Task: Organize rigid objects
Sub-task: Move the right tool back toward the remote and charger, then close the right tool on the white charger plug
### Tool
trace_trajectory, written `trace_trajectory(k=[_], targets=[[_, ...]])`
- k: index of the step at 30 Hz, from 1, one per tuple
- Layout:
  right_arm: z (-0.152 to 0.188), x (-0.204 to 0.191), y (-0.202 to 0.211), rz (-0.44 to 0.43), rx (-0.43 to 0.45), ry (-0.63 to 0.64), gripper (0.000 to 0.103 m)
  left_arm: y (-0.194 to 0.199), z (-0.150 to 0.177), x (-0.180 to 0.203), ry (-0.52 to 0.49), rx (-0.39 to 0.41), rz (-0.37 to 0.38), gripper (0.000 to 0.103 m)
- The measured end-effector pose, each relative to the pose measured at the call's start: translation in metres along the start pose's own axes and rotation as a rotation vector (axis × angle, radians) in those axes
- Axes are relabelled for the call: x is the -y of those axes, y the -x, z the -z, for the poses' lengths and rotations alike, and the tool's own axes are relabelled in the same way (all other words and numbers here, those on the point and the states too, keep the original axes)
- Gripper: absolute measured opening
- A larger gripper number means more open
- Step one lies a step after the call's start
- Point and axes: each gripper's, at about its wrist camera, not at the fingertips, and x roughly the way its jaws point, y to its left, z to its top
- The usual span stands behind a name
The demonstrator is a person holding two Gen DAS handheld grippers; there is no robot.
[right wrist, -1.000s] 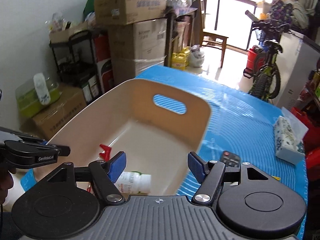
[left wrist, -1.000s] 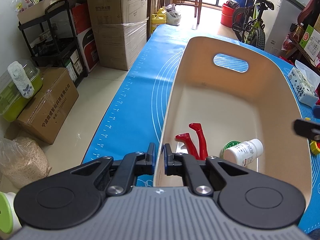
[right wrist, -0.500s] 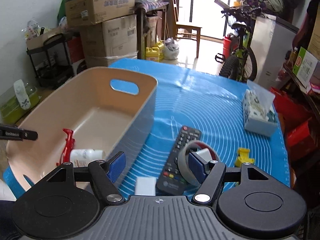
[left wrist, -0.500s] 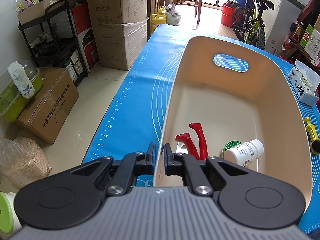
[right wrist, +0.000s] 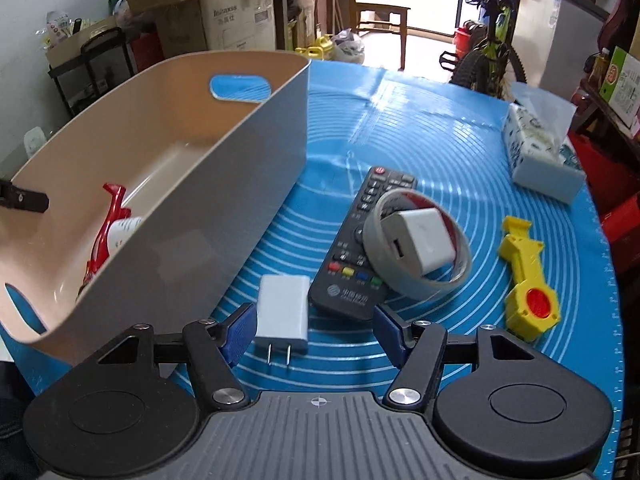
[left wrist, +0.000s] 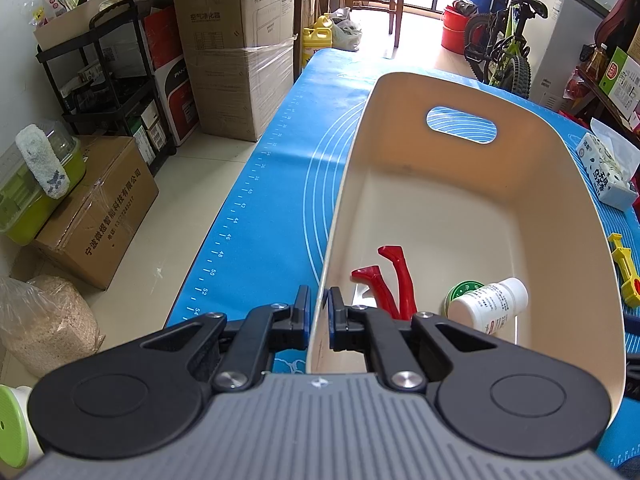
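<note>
My left gripper (left wrist: 319, 312) is shut on the near rim of the beige bin (left wrist: 560, 168), one pad on each side of the wall. Inside the bin lie a red tool (left wrist: 394, 280), a white bottle (left wrist: 488, 304) and a green-lidded tin (left wrist: 460, 292). My right gripper (right wrist: 316, 330) hangs low over the blue mat (right wrist: 400, 128) beside the bin (right wrist: 248, 184), its jaws closing. A white plug charger (right wrist: 284, 312) lies between its fingers, close to the left pad. Beyond lie a black remote (right wrist: 360, 240), a grey tape ring (right wrist: 416, 256) with a second white charger (right wrist: 420, 240) in it, and a yellow toy (right wrist: 528, 280).
A tissue pack (right wrist: 540, 152) sits at the mat's far right. Cardboard boxes (left wrist: 240, 60) and a black shelf (left wrist: 104, 80) stand on the floor left of the table. A bicycle (left wrist: 504, 52) is beyond its far end.
My right gripper has swung from above the bin to the mat on its right and dropped low over the white charger. The left gripper and bin have kept still.
</note>
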Motion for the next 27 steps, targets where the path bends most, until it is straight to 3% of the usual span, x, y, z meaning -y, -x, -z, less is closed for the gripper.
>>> trace_trajectory(k=[14,22,26,27], targets=[[0.012,-0.012,-0.027,-0.025,0.007,0.005,0.064,0.000,0.000,0.000,-0.001,0.000,-0.001,0.010],[0.010,-0.024,-0.033,0.036,0.010,0.020,0.061,0.000,0.000,0.000,-0.001,0.000,-0.001,0.010],[0.011,-0.026,-0.033,0.053,0.018,-0.003,0.053,0.000,0.000,0.001,-0.001,0.000,-0.002,0.010],[0.011,-0.027,-0.032,0.040,0.024,-0.003,0.047,0.000,0.000,0.000,-0.002,0.000,-0.003,0.010]])
